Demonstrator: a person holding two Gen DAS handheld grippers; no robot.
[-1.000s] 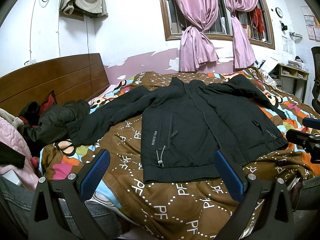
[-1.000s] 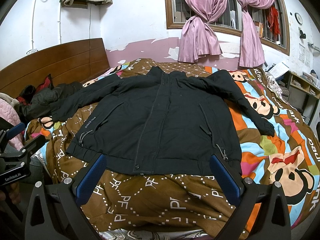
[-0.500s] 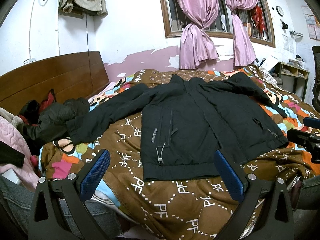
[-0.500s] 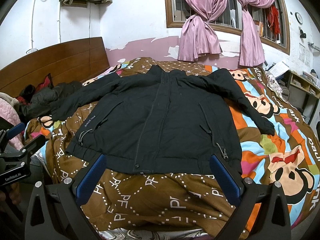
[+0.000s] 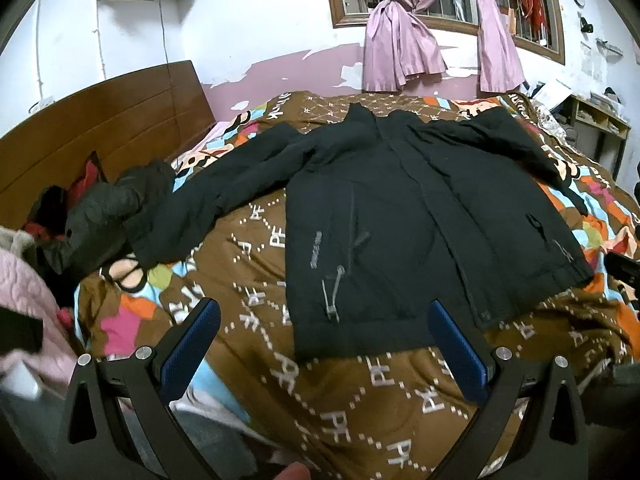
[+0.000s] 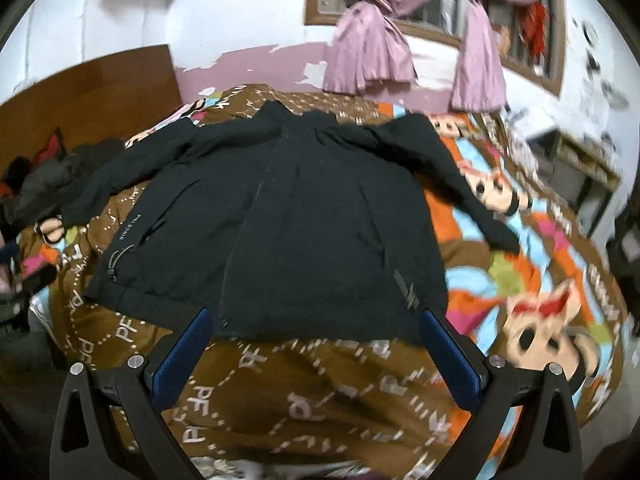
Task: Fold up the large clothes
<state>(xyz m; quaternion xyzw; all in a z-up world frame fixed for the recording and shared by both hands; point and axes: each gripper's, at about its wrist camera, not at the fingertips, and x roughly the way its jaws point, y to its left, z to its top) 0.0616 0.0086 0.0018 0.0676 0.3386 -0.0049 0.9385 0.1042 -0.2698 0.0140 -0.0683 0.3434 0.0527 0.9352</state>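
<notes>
— On the bed's patterned quilt [image 5: 256,364], one black jacket [image 5: 400,216] is lying face up, both sleeves spread outward and its hem near the front edge. Bare quilt is showing in front of the hem and beside each sleeve.

— And the grippers?

— Two. The left gripper [image 5: 324,344] is hovering above the hem with jaws spread wide, pinching nothing; the right gripper [image 6: 318,346] is doing likewise, though its view is blurring.

— Anything else lying there?

— One dark heap of clothes [image 5: 100,216] is touching the left cuff by the wooden headboard [image 5: 100,128].

— Readable writing?

— "PF" is repeating across the quilt; "SINCE" is showing on the jacket.
</notes>
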